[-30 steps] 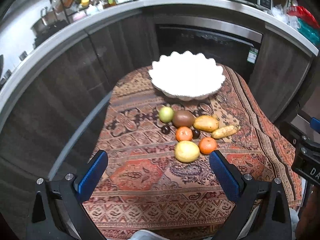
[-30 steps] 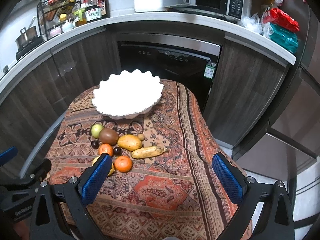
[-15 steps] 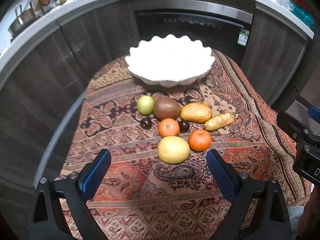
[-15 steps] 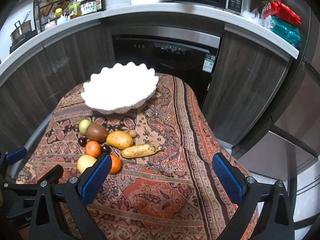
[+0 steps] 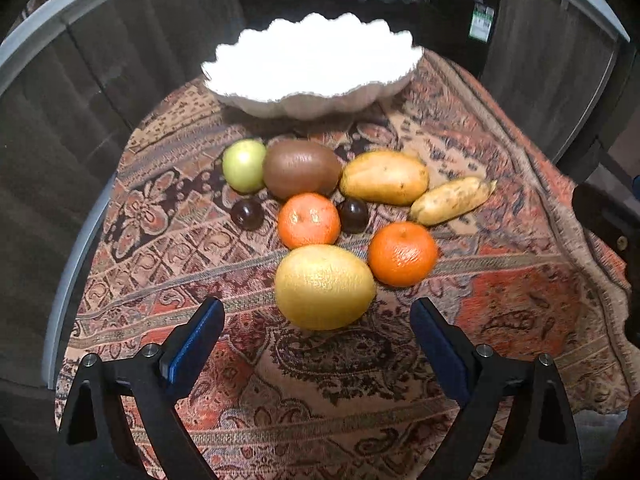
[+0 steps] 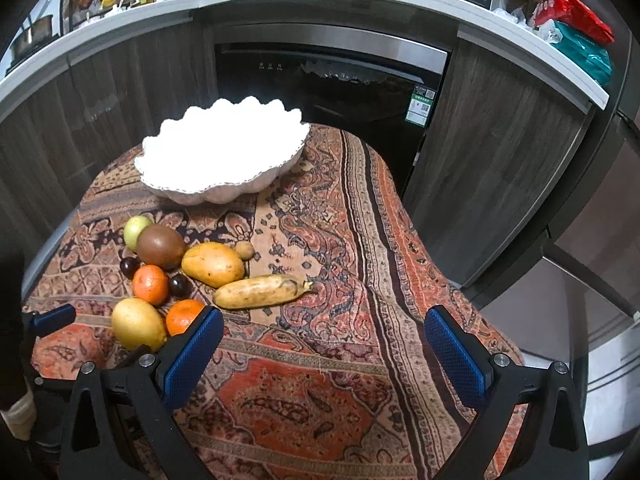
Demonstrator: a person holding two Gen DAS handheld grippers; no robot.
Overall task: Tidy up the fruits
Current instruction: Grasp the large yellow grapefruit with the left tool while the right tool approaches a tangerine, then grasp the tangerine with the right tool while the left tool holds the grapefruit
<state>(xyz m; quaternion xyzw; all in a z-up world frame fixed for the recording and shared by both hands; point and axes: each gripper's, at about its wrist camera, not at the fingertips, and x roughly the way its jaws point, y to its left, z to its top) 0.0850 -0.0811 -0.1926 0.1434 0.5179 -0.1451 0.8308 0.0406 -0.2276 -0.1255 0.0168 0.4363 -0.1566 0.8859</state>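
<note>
Compared with the earlier frames, the fruit cluster is seen larger and lower in the left wrist view; the left claw (image 5: 314,334) is brought down closer to the yellow citrus (image 5: 325,286). Its jaws are spread but closing, narrower than a second ago. The citrus lies just ahead of the blue pads, not yet between them, and no contact is seen.

The right claw (image 6: 322,340) is also lowered since the earlier frame. Its jaws are spread wide, with only the patterned cloth (image 6: 344,264) between them. Its left pad is seen overlapping the near orange (image 6: 182,318) in the view; touching cannot be told.

Landmark: the white scalloped bowl (image 5: 312,102), at the far end of the cloth-covered worktop. No fruit is seen in it.

Fruit positions, unchanged, relative to the bowl:
- Green fruit (image 5: 244,164) and brown fruit (image 5: 301,168): just in front, touching each other.
- Yellow mango-like fruit (image 5: 384,177) and small banana (image 5: 450,200): in front, to the right.
- Far orange (image 5: 309,220): further in front, between two dark plums (image 5: 247,213) (image 5: 354,215).
- Near orange and yellow citrus: furthest from the bowl, side by side.
- Small tan fruit (image 6: 244,249): behind the mango-like fruit, seen in the right wrist view.
</note>
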